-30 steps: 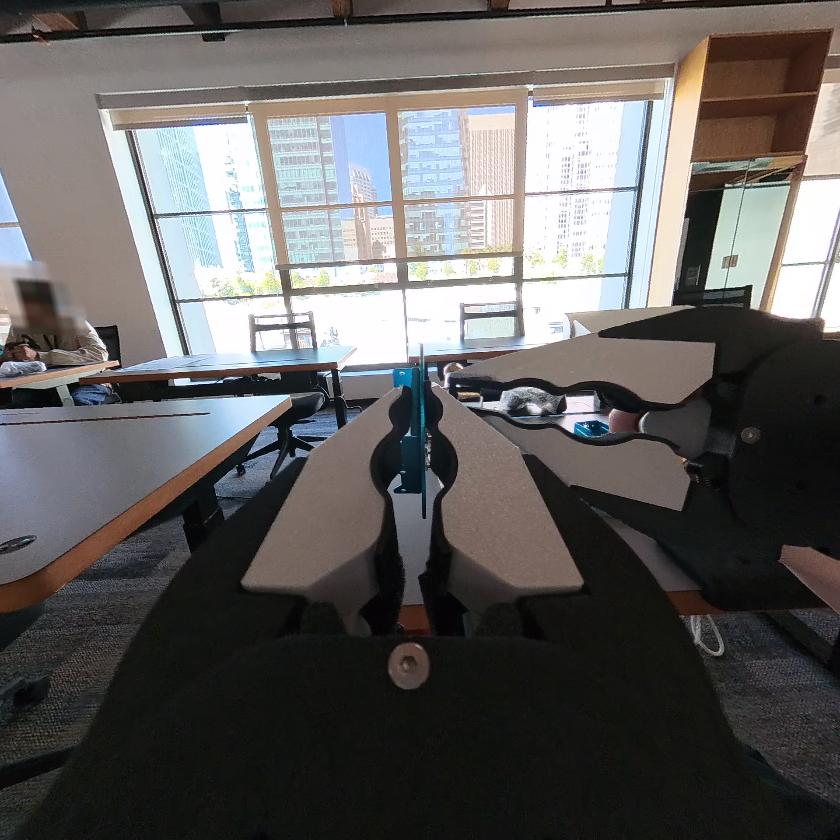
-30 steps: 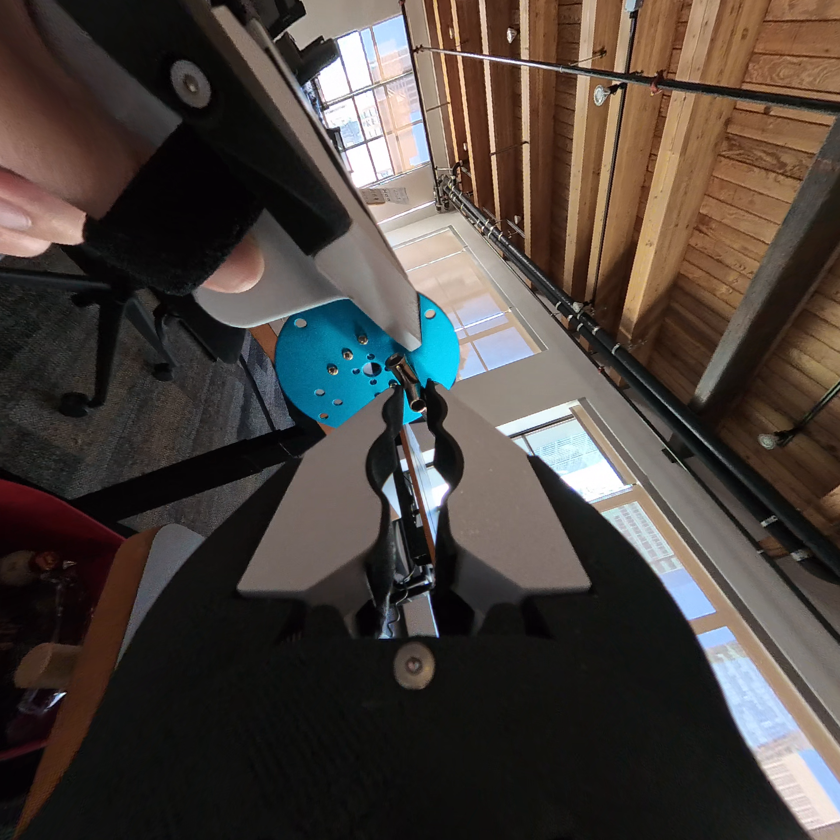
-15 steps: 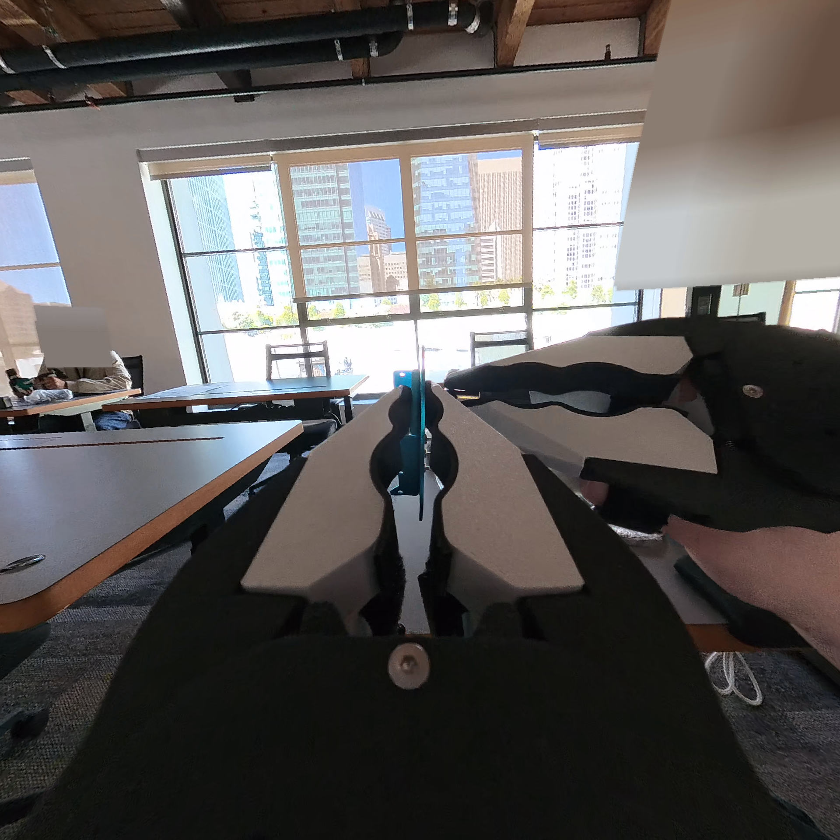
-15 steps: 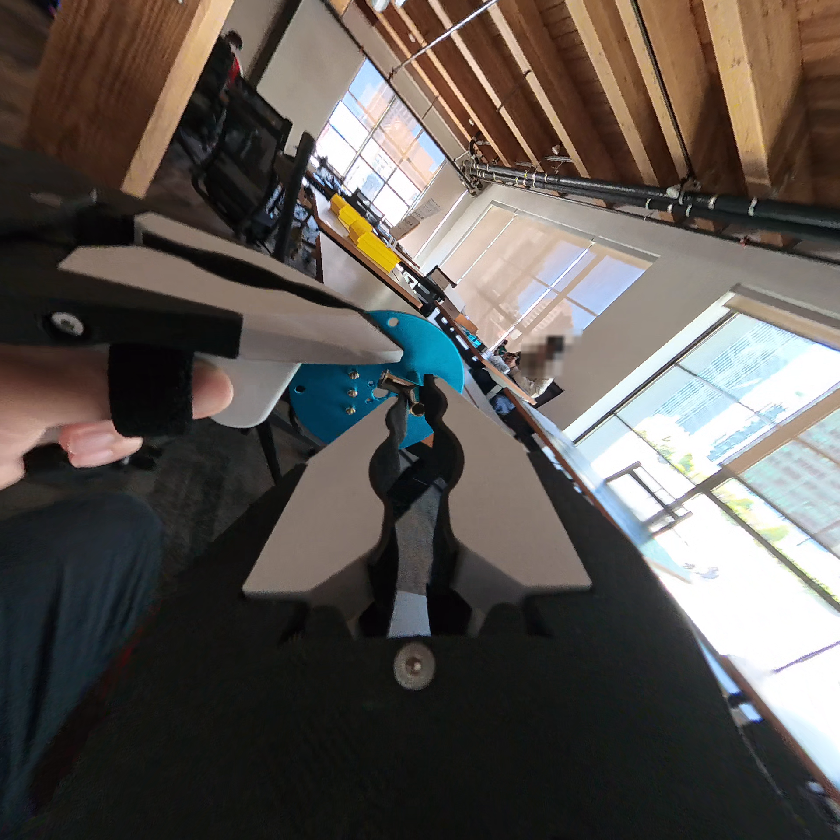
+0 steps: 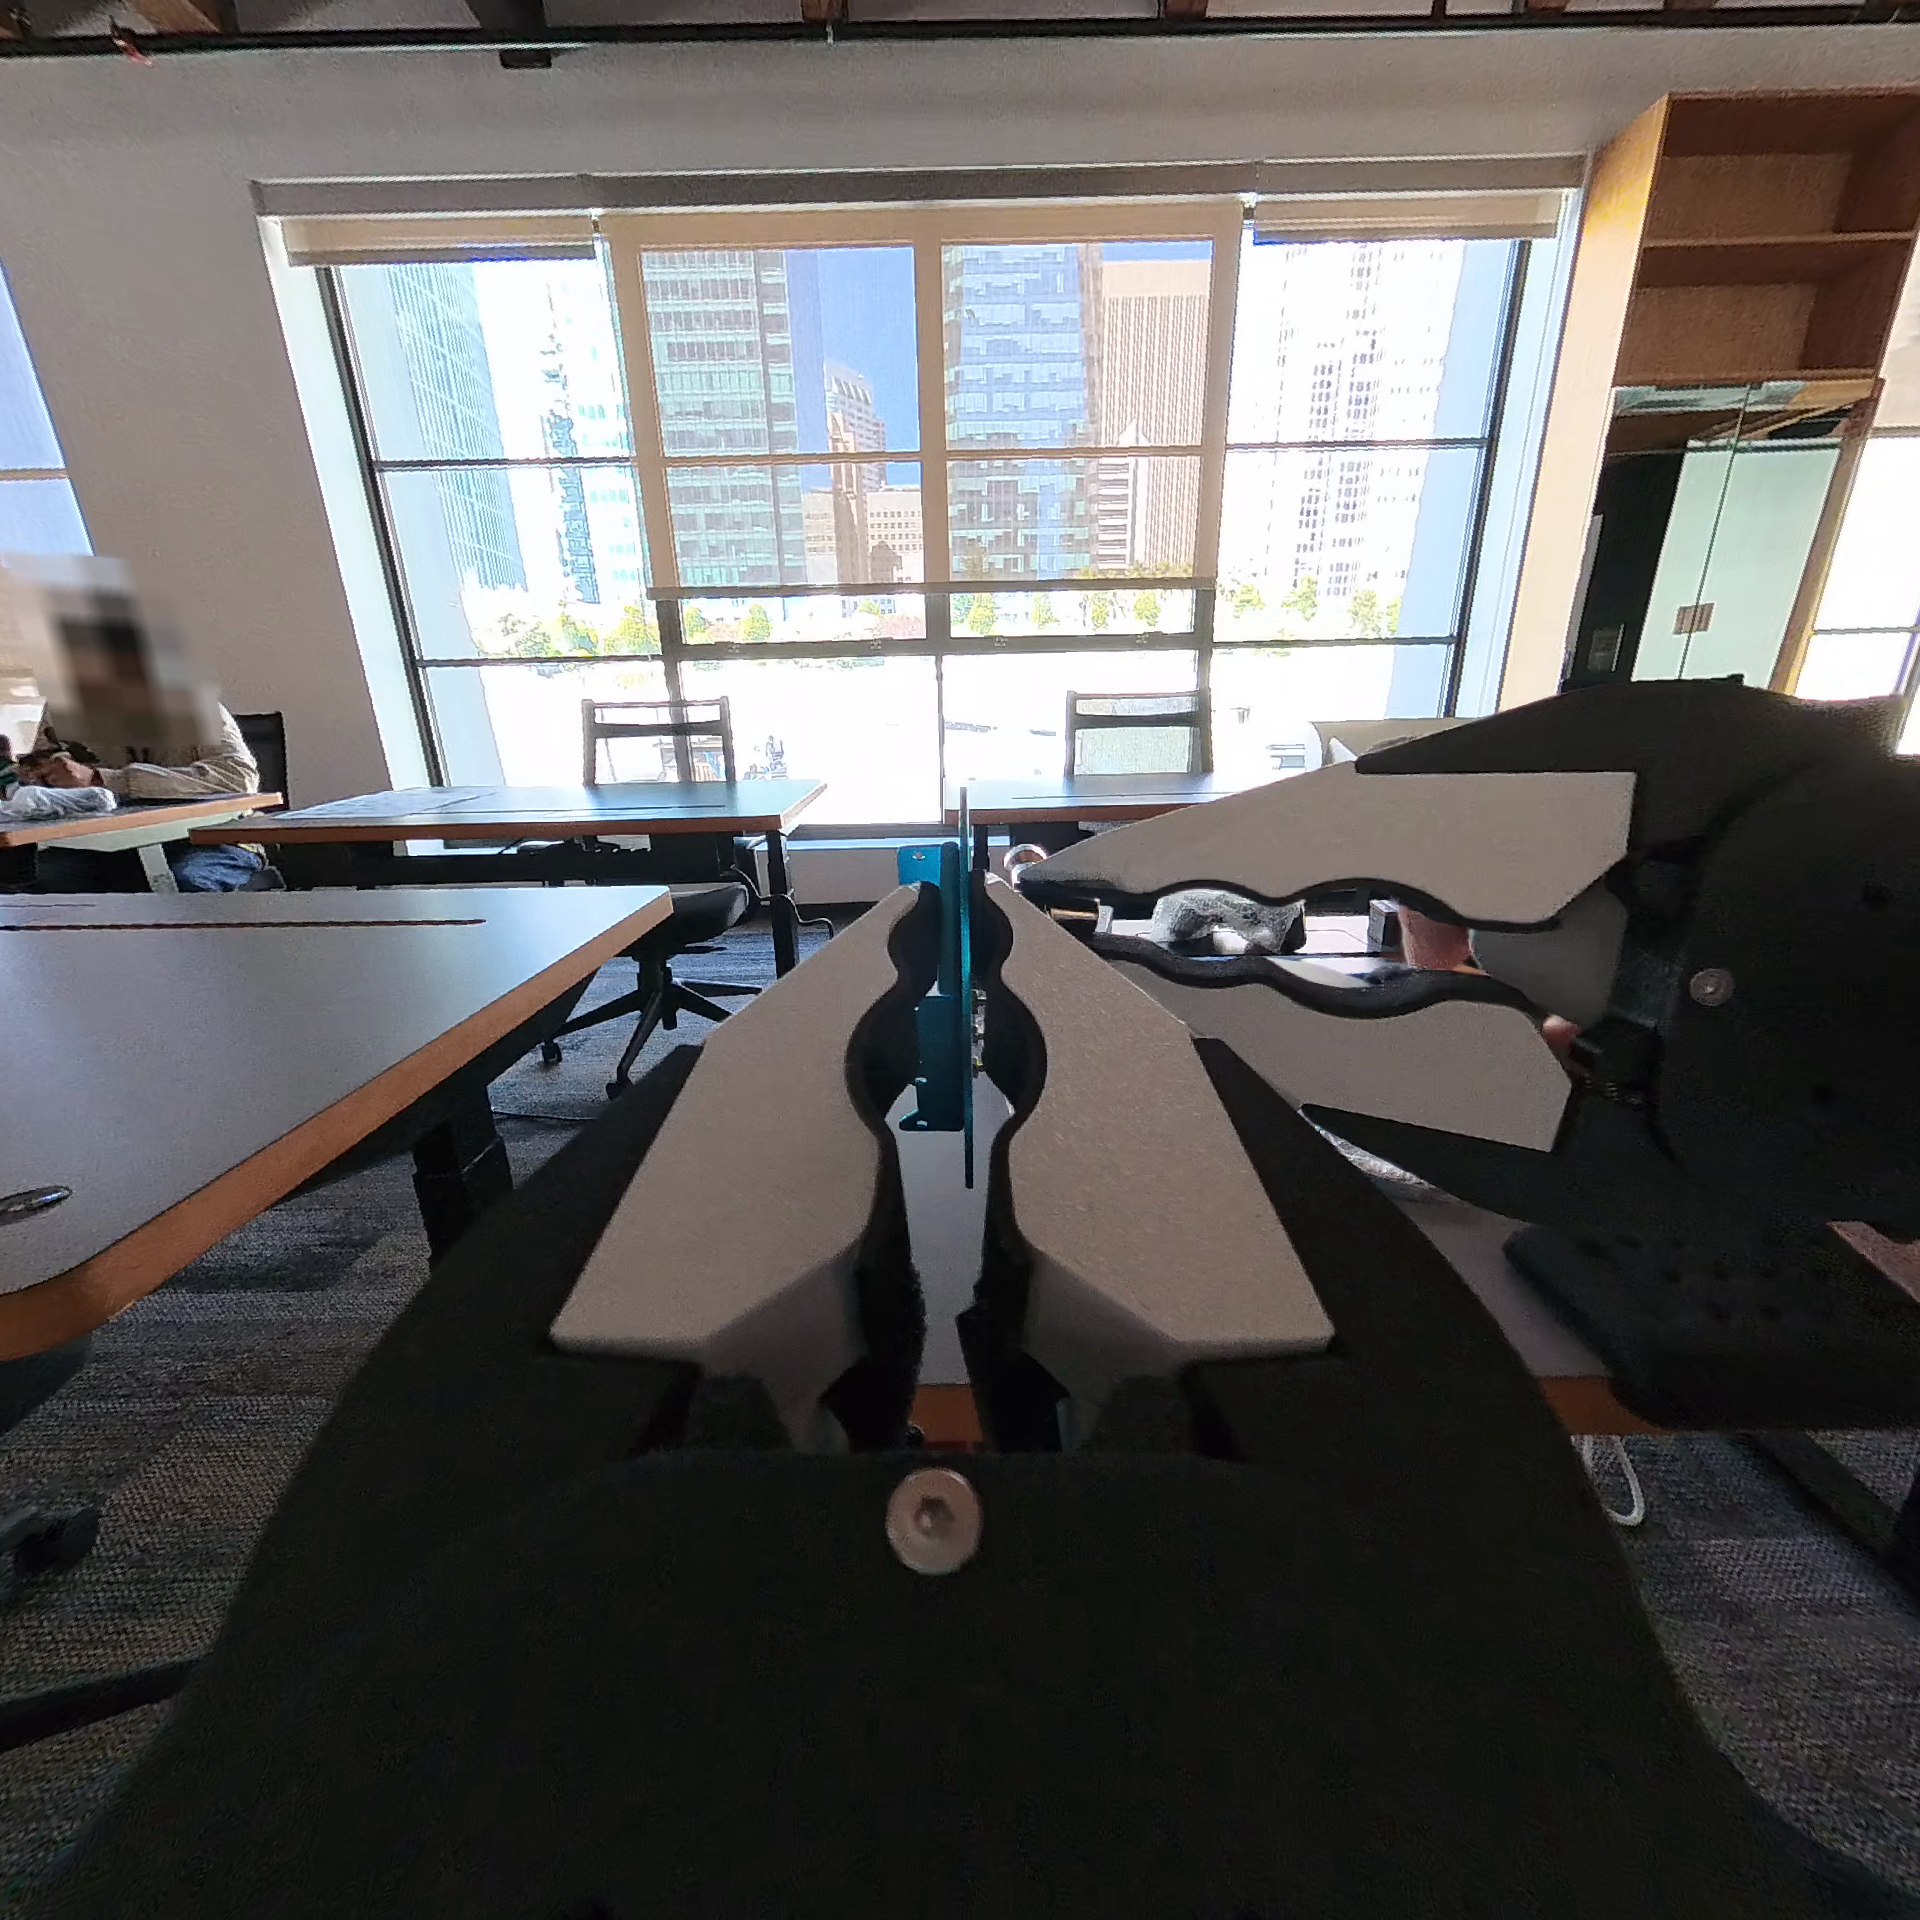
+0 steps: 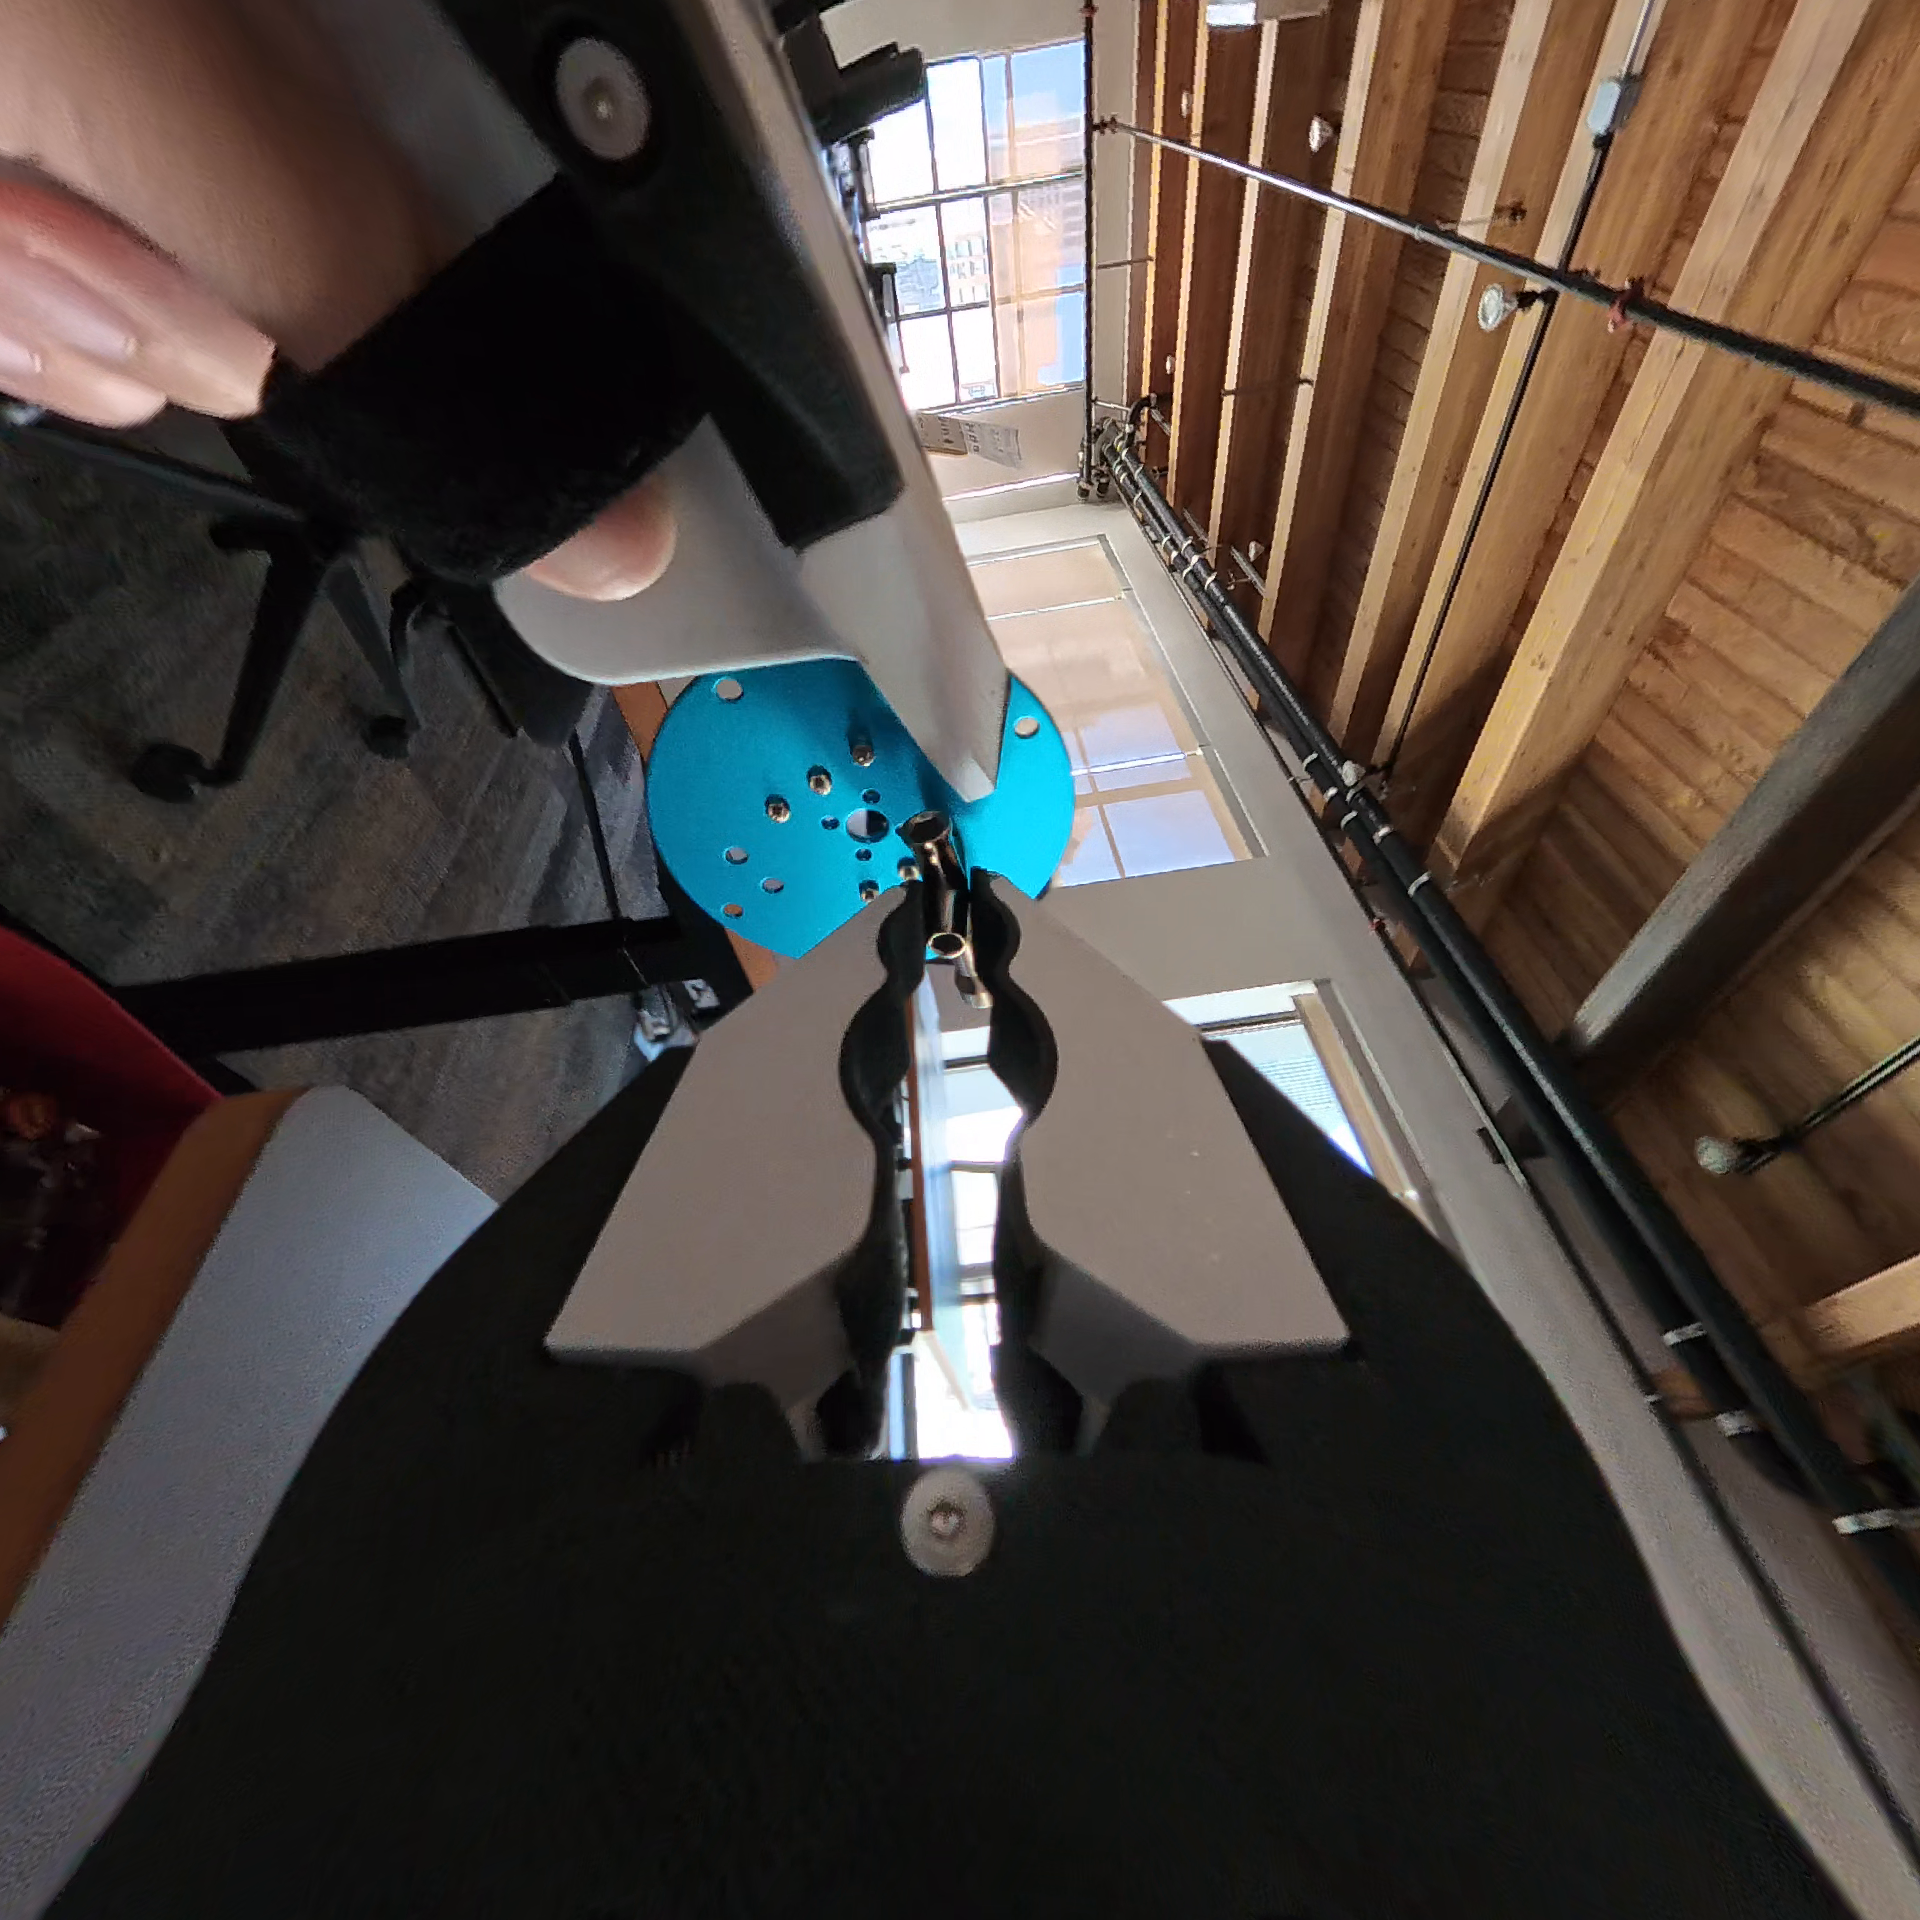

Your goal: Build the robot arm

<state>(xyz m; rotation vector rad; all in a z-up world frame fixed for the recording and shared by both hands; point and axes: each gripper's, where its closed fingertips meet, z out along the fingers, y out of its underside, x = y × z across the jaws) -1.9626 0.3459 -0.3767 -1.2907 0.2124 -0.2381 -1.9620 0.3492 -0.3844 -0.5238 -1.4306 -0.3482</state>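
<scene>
My left gripper (image 5: 954, 894) is shut on a round blue metal plate (image 5: 948, 1039), which I see edge-on and upright in the air. In the right wrist view the plate (image 6: 790, 810) shows its face with several holes, and a left finger (image 6: 904, 644) lies across its top. My right gripper (image 6: 940, 899) is shut on a small silver screw-like part (image 6: 935, 862), whose head touches the plate near its centre hole. In the left wrist view the right gripper (image 5: 1055, 906) comes in from the right, its tips beside the plate.
A dark table with a wooden edge (image 5: 260, 1039) is on the left, and more tables (image 5: 520, 805) and chairs stand by the window. A person (image 5: 156, 769) sits at the far left. A work table (image 5: 1475, 1278) lies under the right gripper. Wooden shelves (image 5: 1766, 260) stand at the right.
The right gripper rolled about half a second ago and has rolled back, keeping the screw-like part at the plate's centre. The left gripper tilted up a little and came back, still holding the plate.
</scene>
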